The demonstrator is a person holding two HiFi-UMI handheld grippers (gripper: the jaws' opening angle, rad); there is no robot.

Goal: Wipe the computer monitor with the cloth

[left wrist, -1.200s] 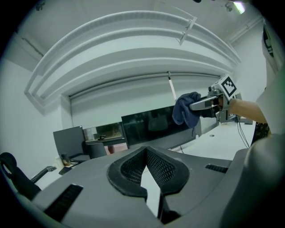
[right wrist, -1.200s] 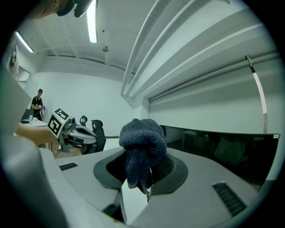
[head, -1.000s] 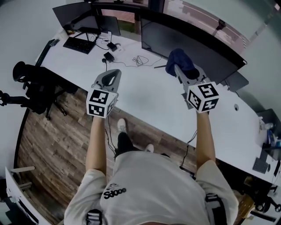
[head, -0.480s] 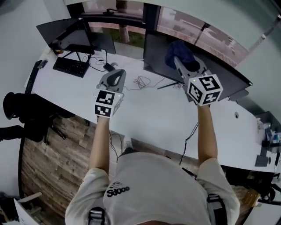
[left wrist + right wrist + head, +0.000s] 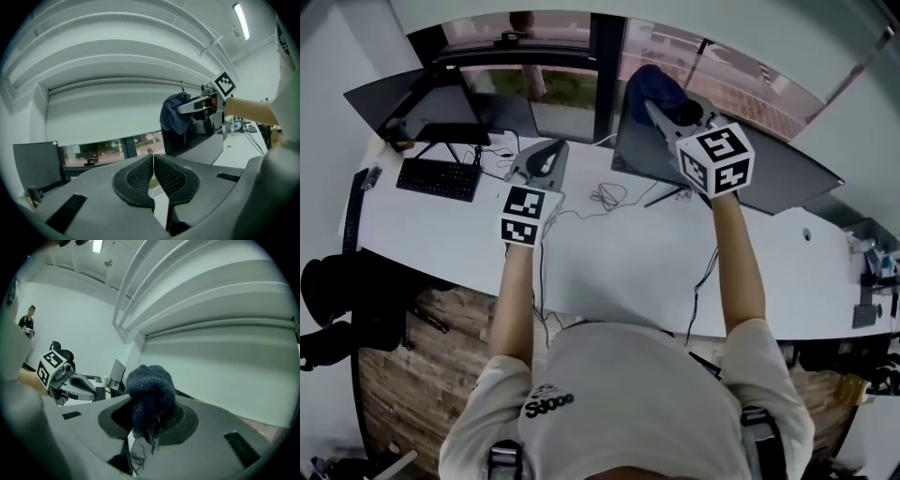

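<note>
cloth [image 5: 150,385]: nubbly woven fabric | monitor [image 5: 787,171]: smooth dark screen | desk [image 5: 614,267]: smooth matt white | floor [image 5: 412,375]: wood planks

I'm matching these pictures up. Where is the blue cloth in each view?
Head view: top centre, cloth at the monitor's top edge.
Left gripper view: right of centre.
Right gripper view: centre, between the jaws.
Shared landmark: right hand-held gripper holding it.

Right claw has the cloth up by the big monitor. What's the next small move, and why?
Probably ease the right claw forward and down until the blue cloth presses flat on the monitor. The cloth is clamped in that claw and hangs by the monitor's upper corner, but contact isn't clear. The left claw is shut, empty.
</note>
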